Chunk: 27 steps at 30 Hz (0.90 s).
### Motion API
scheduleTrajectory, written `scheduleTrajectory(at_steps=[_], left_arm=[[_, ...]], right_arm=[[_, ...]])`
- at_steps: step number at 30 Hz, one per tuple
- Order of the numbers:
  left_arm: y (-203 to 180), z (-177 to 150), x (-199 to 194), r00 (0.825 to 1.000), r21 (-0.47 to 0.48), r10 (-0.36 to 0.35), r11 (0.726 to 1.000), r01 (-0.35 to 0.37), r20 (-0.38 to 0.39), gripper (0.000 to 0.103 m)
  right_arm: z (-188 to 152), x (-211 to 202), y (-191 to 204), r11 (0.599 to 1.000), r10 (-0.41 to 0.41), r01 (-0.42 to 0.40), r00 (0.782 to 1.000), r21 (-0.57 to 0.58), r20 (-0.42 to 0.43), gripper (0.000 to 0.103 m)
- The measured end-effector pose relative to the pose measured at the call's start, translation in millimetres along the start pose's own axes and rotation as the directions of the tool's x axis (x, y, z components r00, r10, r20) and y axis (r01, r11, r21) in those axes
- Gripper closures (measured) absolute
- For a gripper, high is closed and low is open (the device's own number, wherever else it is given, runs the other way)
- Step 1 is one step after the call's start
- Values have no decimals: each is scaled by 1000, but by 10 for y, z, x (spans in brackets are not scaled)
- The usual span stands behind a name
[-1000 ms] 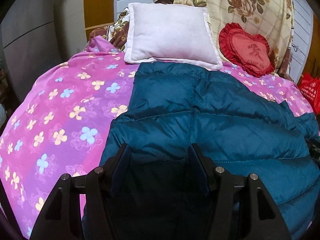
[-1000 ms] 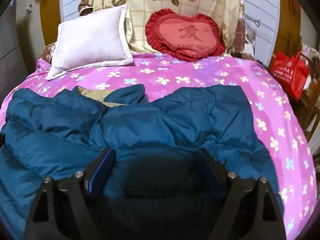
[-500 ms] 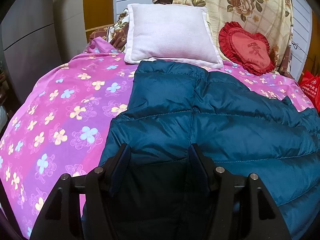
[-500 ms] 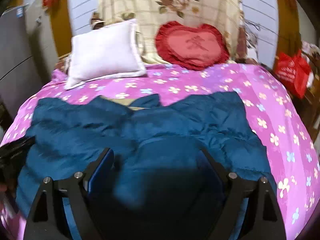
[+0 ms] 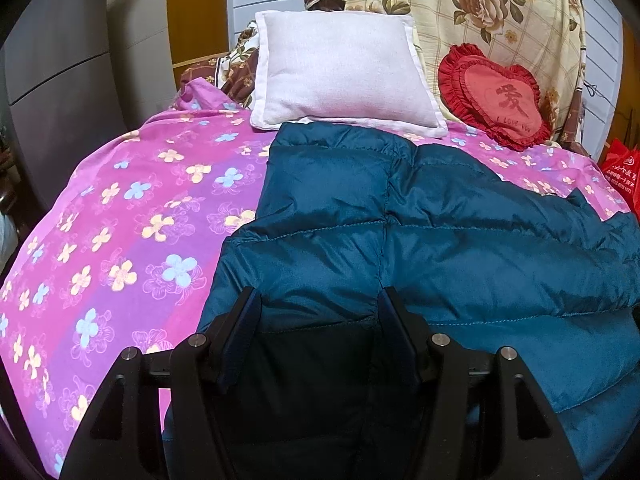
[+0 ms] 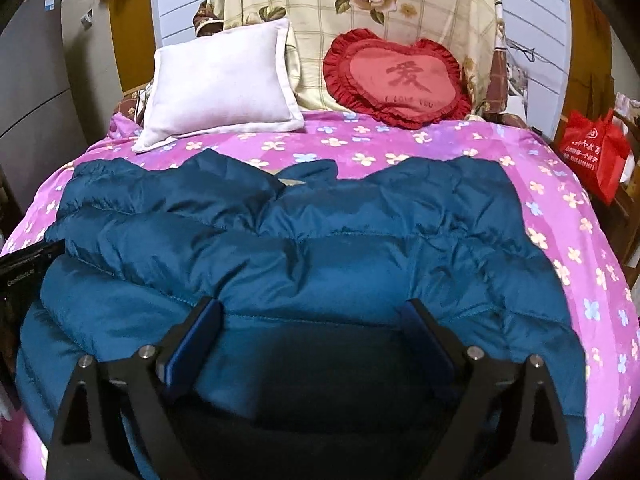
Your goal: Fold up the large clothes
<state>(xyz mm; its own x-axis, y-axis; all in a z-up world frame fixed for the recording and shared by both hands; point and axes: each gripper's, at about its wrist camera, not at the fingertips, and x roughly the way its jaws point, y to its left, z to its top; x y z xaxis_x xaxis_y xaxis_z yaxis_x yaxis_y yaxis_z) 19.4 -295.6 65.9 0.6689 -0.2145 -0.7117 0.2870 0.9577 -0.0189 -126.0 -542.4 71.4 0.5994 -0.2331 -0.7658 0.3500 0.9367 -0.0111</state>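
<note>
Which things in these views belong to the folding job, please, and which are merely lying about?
For the job: blue puffer jacket, left gripper, right gripper, its jaws opening.

Lying about: white pillow, red heart cushion, floral bedspread, red bag.

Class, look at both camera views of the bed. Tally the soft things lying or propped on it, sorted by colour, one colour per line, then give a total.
Teal: 1, the puffer jacket
White: 1, the square pillow
Red: 1, the heart cushion
Cream with roses: 1, the floral quilt propped at the head
Total: 4
</note>
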Motion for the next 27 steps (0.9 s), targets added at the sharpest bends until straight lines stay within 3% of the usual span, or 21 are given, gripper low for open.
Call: scheduleTrajectory(at_steps=[7, 12, 14, 22, 27], left_arm=[[10, -1, -2, 1000, 4, 7, 1000, -7, 6, 59], [16, 0, 0, 1000, 10, 16, 1000, -17, 13, 59], [5, -9, -4, 1000, 13, 21, 1000, -21, 15, 59], [20, -23, -28, 1000, 8, 18, 1000, -18, -1, 59], [27, -55, -136, 998, 24, 58, 998, -58, 3, 59]], right_arm=[[-122, -407, -194, 998, -48, 50, 997, -33, 60, 9], [-208, -402, -454, 992, -123, 123, 991, -3, 48, 9], [-265, -256, -565, 994, -103, 103, 995, 35, -2, 6], [-259, -241, -604, 995, -86, 88, 995, 48, -42, 2], [-268, -446, -646, 995, -63, 63, 998, 78, -10, 2]])
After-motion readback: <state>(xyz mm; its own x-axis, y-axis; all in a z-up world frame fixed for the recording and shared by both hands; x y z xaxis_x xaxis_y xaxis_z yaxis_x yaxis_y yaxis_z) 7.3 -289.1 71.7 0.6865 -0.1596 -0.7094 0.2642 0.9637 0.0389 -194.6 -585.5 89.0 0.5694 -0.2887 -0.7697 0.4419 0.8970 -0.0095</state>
